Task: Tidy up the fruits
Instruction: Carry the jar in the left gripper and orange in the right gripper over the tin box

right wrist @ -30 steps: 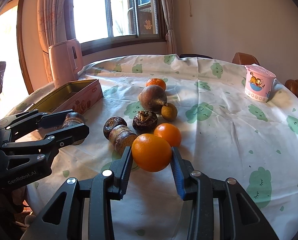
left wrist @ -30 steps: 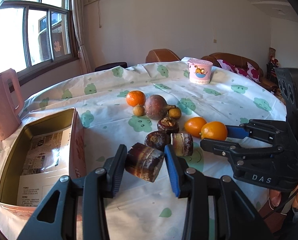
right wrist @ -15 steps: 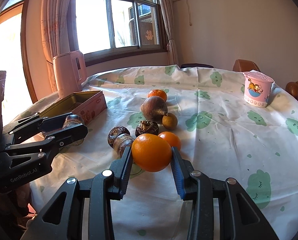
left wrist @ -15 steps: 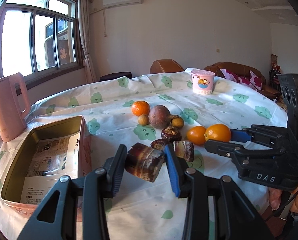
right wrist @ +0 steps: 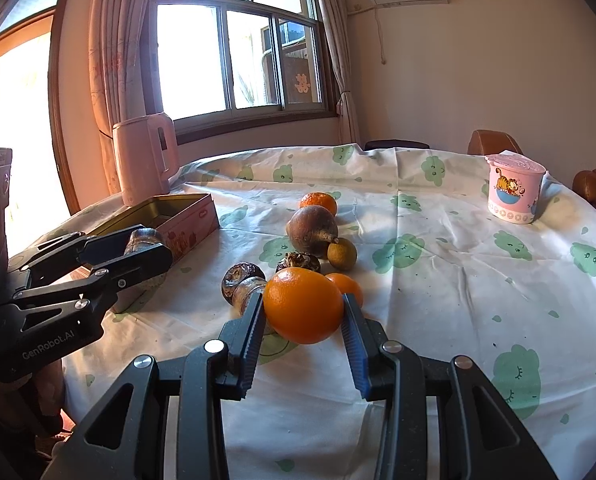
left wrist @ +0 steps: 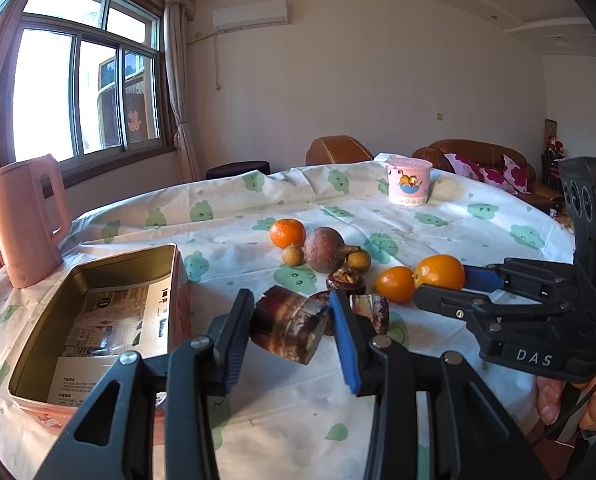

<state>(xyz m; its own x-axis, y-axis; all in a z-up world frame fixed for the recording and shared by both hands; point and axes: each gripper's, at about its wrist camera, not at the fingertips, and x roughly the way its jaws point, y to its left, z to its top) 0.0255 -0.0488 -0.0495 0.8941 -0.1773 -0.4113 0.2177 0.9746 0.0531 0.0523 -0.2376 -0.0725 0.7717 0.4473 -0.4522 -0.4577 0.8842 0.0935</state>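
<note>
My left gripper [left wrist: 292,330] is shut on a dark brown sugarcane piece [left wrist: 288,330] and holds it above the table, just right of the open pink tin box [left wrist: 98,320]. My right gripper [right wrist: 303,312] is shut on a large orange [right wrist: 303,310], lifted over the fruit pile. On the cloth lie a second sugarcane piece [left wrist: 371,312], a small orange [left wrist: 393,284], a tangerine [left wrist: 286,233], a big brown round fruit [left wrist: 323,249], two small yellow-brown fruits [left wrist: 293,255] and dark chestnut-like pieces [left wrist: 345,280]. The left gripper also shows in the right wrist view [right wrist: 146,248].
A pink kettle [left wrist: 26,216] stands behind the tin box at the left. A pink cartoon cup [left wrist: 409,182] stands at the far side of the round table [left wrist: 497,220]. Chairs and a sofa lie beyond. A paper sheet lines the tin's bottom.
Both grippers have risen with their fruit still held; the table and fruit pile sit lower and farther in both views, and more of the room shows.
</note>
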